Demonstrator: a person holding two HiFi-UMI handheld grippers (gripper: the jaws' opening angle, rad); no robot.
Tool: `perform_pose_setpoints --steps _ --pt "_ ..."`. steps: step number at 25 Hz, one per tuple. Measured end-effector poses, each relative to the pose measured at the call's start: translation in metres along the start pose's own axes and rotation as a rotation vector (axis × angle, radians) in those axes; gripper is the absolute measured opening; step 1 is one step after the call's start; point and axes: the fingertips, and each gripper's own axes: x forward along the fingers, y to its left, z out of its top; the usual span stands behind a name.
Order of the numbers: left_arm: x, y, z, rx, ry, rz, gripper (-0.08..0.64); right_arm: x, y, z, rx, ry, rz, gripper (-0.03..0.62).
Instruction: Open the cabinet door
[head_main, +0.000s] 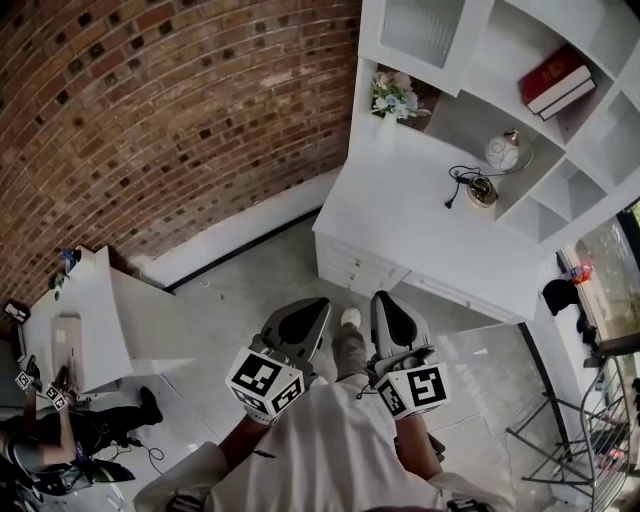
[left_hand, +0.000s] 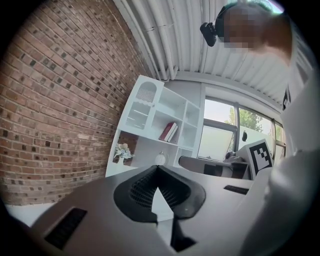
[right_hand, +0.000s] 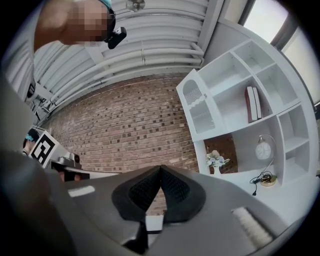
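Observation:
A white cabinet unit (head_main: 470, 120) stands against the brick wall, well ahead of both grippers. Its ribbed door (head_main: 425, 30) is at the top left of the unit, and appears as an arched slatted panel (left_hand: 145, 94) in the left gripper view and as a similar panel (right_hand: 194, 95) in the right gripper view. My left gripper (head_main: 318, 305) and right gripper (head_main: 380, 298) are side by side in front of my body, pointing at the unit. Both are shut, tips touching, with nothing between them (left_hand: 157, 167) (right_hand: 160, 167). Neither touches the cabinet.
The white desk top (head_main: 395, 215) carries a flower vase (head_main: 393, 98), a round clock (head_main: 503, 150) and a cable (head_main: 470, 185); drawers (head_main: 360, 268) sit below. A red book (head_main: 553, 80) stands on a shelf. A person sits at a white table (head_main: 95, 320) on the left. A black rack (head_main: 590, 440) stands right.

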Motion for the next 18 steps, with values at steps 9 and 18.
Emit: perform_pose_setpoints --steps 9,18 --pt "0.083 0.034 0.027 0.014 0.005 -0.034 0.009 0.059 -0.066 0.014 0.008 -0.005 -0.04 0.0" --pt "0.169 0.064 0.069 0.034 -0.015 -0.038 0.009 0.127 -0.13 0.045 -0.007 -0.032 -0.022 0.001"
